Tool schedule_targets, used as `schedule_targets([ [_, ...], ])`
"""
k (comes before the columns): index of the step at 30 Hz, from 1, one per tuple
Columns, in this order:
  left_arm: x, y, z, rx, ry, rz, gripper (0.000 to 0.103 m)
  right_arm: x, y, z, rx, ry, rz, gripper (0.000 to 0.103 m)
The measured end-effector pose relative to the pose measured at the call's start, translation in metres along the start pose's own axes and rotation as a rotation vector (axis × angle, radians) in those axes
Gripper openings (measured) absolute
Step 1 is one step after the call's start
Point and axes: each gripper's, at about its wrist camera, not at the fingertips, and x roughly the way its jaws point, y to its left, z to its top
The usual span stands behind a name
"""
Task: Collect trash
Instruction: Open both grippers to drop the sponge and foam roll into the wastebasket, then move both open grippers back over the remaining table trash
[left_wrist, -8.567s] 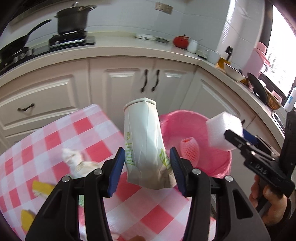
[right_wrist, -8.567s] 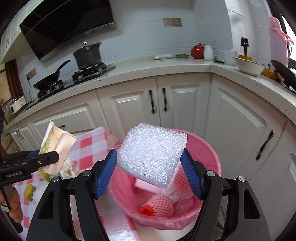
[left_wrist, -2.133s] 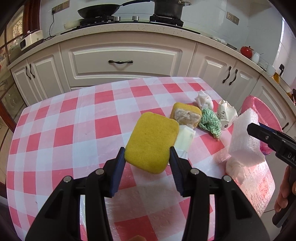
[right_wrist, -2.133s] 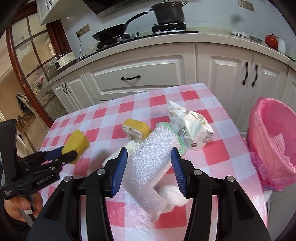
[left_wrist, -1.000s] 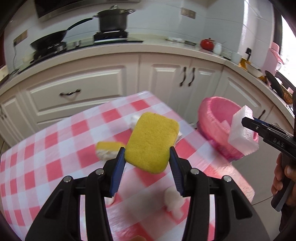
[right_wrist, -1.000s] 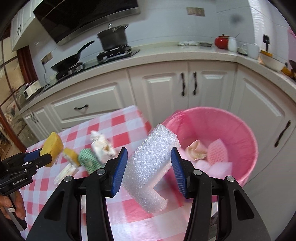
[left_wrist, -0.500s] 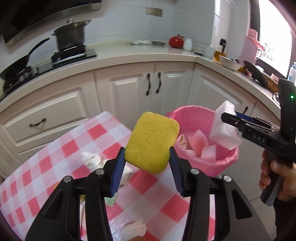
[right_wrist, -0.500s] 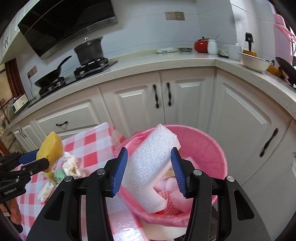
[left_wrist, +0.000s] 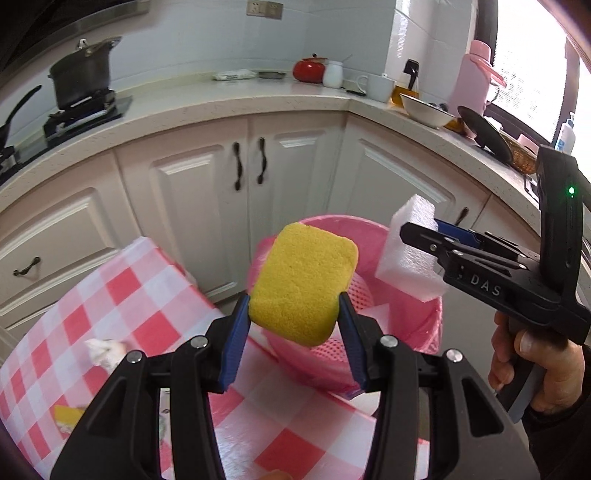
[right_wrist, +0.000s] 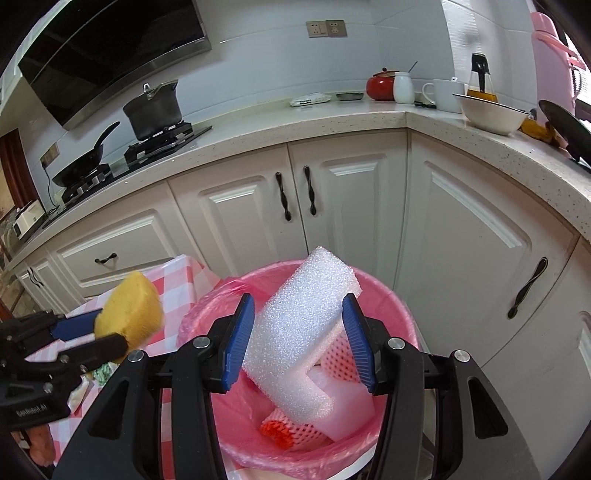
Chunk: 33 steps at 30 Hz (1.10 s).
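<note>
In the left wrist view, the red-checked tablecloth met white cabinets while the left gripper pinched a yellow sponge, now nearer the pink-lined trash bin; in the right wrist view, the right gripper clamped white foam, now lower over the bin.

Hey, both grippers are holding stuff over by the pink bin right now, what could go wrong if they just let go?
The left gripper holds the yellow sponge near the table-side rim of the pink bin, so it might clip the rim and fall outside. The white foam piece in the right gripper is long and tilted; it may land across the trash already inside and stick up. Both grippers are close together, so they could bump.
</note>
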Motion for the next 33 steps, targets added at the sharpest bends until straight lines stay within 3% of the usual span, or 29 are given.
schedule_targets([
  [4,0.010,-0.004,0.002,-0.008,0.015,-0.027,0.051,0.001,-0.007,0.000,0.006,0.001,-0.013,0.050],
  [6,0.016,-0.004,0.002,-0.013,0.024,-0.028,0.051,0.001,-0.010,0.000,0.008,0.003,-0.018,0.053],
  [8,0.020,-0.002,0.001,-0.023,0.031,-0.029,0.059,0.001,-0.012,-0.001,0.012,0.001,-0.028,0.061],
  [14,0.014,0.006,-0.007,-0.041,0.026,-0.014,0.059,-0.003,-0.016,-0.007,0.021,-0.001,-0.035,0.062],
  [25,-0.014,0.025,-0.039,-0.076,0.009,0.033,0.061,-0.026,-0.005,-0.031,0.012,-0.021,-0.058,0.075],
  [33,-0.055,0.069,-0.070,-0.153,-0.020,0.104,0.062,-0.040,0.018,-0.046,-0.021,-0.024,-0.051,0.077],
])
